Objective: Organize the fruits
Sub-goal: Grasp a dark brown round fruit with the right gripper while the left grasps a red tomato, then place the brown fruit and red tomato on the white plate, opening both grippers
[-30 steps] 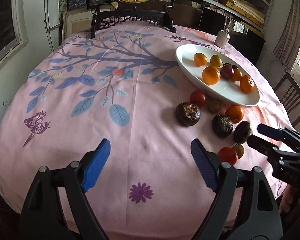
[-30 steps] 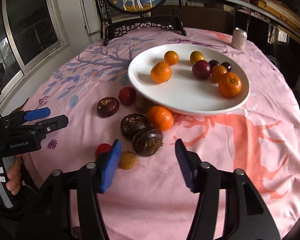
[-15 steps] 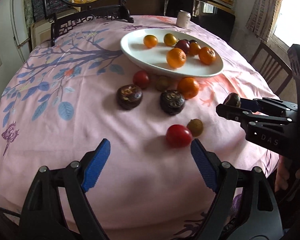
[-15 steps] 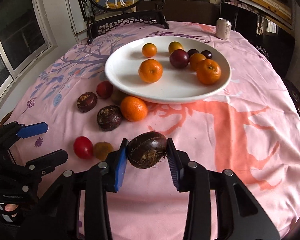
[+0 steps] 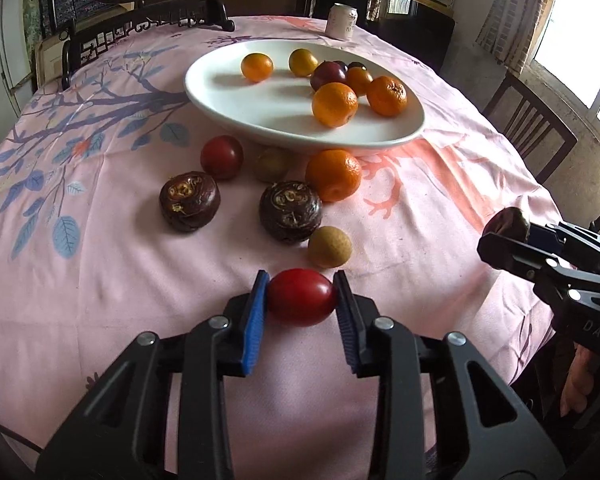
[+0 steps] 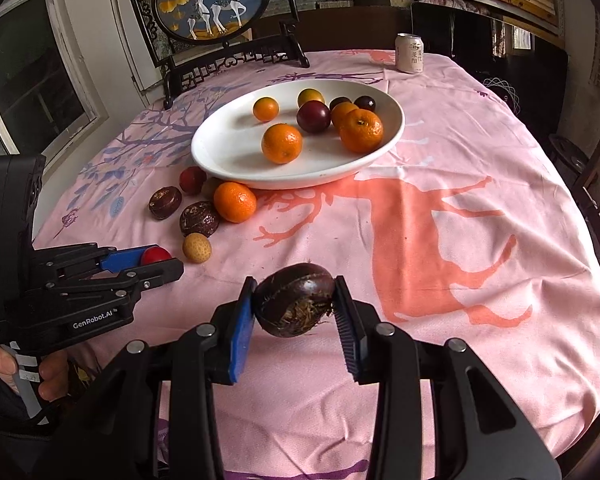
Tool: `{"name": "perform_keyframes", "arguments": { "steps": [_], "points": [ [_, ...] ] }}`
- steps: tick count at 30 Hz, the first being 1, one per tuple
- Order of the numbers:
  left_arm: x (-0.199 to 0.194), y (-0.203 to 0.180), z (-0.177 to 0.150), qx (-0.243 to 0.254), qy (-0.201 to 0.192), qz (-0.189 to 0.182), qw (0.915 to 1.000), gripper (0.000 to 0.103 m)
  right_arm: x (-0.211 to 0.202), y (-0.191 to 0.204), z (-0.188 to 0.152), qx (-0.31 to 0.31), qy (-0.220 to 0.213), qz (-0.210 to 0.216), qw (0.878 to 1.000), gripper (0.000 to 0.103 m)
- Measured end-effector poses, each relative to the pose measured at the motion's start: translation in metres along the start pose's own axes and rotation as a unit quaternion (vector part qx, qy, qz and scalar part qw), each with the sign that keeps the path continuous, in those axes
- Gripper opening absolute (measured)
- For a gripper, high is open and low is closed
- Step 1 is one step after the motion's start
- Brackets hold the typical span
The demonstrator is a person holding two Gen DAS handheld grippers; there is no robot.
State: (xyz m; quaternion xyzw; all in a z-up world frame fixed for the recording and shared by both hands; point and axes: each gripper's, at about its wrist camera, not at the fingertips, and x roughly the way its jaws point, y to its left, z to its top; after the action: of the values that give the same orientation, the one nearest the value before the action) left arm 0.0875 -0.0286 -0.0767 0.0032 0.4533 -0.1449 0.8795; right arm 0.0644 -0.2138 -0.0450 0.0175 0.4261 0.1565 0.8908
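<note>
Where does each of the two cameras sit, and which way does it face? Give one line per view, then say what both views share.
Left wrist view: sits on the left gripper, facing forward and down over the red fruit it clamps toward the white plate; the right gripper shows at right.
Right wrist view: sits on the right gripper, facing down over the dark brown fruit it clamps; the left gripper and a hand show at left.
Shared: plate, loose fruit, can, pink tablecloth.

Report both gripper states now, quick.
Left gripper: just closed on the round red fruit.
Right gripper: shut on the dark brown round fruit.
</note>
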Motion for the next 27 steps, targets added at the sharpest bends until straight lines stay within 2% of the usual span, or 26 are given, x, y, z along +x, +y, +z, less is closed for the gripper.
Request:
{"name": "perform_keyframes", "arguments": {
  "steps": [9,14,17,20,24,27],
  "points": [
    [-0.027,0.0,0.007,0.002,-0.029,-0.011,0.9995,0.033,0.0,0.006,0.003,-0.004,0.0,0.004,1.0,0.039],
    [-0.033,0.009,0.026,0.01,-0.036,-0.001,0.9993,0.033,0.004,0.01,0.015,-0.01,0.002,0.008,1.0,0.039],
    [-0.029,0.021,0.053,0.009,-0.036,0.013,0.9992,0.033,0.007,0.01,0.035,-0.019,-0.004,0.01,1.0,0.039],
    [-0.016,0.032,0.095,-0.002,-0.033,0.018,0.9993,0.033,0.017,0.009,0.066,-0.032,-0.015,-0.005,0.999,0.039],
    [0.024,0.038,0.149,-0.013,-0.013,0.051,0.9985,0.033,0.054,0.005,0.115,-0.041,-0.017,-0.032,0.999,0.038],
    [0.061,0.043,0.172,-0.031,0.021,0.053,0.9979,0.033,0.085,-0.005,0.138,-0.035,0.002,-0.055,0.998,0.038]
  ]
}}
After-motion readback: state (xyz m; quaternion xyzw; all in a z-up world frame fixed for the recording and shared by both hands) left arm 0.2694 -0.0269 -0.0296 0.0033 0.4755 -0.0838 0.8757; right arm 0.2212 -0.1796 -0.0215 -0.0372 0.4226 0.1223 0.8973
